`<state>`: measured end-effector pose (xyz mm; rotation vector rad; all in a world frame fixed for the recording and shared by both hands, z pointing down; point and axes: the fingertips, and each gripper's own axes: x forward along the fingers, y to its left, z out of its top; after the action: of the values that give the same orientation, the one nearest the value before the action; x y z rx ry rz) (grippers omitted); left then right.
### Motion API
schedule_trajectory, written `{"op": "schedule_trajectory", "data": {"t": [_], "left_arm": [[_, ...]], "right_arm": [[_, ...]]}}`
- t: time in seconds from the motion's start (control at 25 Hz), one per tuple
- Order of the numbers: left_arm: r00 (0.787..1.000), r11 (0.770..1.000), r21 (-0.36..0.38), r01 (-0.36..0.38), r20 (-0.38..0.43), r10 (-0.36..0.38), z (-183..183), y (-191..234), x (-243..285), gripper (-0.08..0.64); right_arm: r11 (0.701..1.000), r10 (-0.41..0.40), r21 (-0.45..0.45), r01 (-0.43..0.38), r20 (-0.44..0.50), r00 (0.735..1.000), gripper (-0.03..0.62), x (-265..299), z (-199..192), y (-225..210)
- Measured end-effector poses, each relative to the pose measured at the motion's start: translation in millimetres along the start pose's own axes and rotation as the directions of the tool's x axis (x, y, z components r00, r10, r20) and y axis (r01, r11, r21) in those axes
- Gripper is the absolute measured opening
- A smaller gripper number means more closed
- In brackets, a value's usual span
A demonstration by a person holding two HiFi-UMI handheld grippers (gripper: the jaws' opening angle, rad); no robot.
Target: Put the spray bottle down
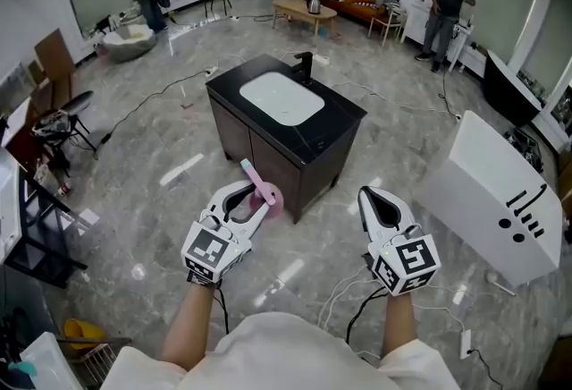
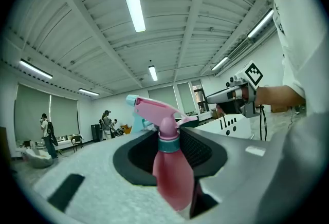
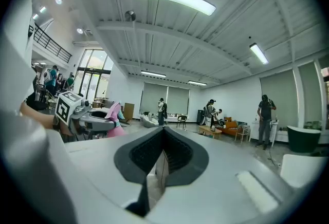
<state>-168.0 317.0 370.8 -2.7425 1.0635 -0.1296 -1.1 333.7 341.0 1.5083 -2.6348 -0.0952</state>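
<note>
Left gripper (image 1: 253,200): fingers hold pink bottle (image 2: 172,166) by body, in air just before cabinet (image 1: 268,156) near corner. Right gripper (image 3: 163,133): fingers pressed together, empty, right of cabinet.

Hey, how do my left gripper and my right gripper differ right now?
The left gripper clamps the pink spray bottle; the right gripper holds nothing. The left gripper's jaws stand apart around the bottle; the right gripper's jaws meet at the tips. Both point level, ahead toward the black sink cabinet.
</note>
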Motion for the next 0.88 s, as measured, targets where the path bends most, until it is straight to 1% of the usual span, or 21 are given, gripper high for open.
{"op": "schedule_trajectory", "data": {"t": [0.24, 0.4, 0.56, 0.68, 0.88], "left_arm": [[1.000, 1.000, -0.009, -0.027, -0.013, 0.027, -2.5, -10.9, 24.9, 0.137], [0.998, 0.998, -0.037, -0.057, -0.007, 0.057, -3.2, -18.3, 38.2, 0.137], [0.998, 0.997, -0.045, -0.059, -0.028, 0.058, -14.6, -20.8, 58.3, 0.137], [0.998, 0.997, -0.047, -0.060, -0.032, 0.058, -20.1, -15.2, 78.8, 0.137], [0.999, 0.998, -0.054, -0.041, -0.022, 0.040, -29.9, 11.6, 118.9, 0.137]], "right_arm": [[0.999, 0.018, 0.035, -0.018, 0.002, 1.000, 0.005, -10.8, -5.2, -30.5], [1.000, 0.019, -0.002, -0.019, -0.032, 0.999, 0.005, -15.3, -16.5, -50.3], [0.999, 0.039, 0.015, -0.038, -0.035, 0.999, 0.005, -7.7, -27.1, -69.7], [0.998, 0.049, 0.027, -0.048, -0.034, 0.998, 0.005, 4.0, -35.3, -85.0], [0.999, 0.019, 0.044, -0.017, -0.046, 0.999, 0.005, 39.9, -44.1, -115.9]]}}
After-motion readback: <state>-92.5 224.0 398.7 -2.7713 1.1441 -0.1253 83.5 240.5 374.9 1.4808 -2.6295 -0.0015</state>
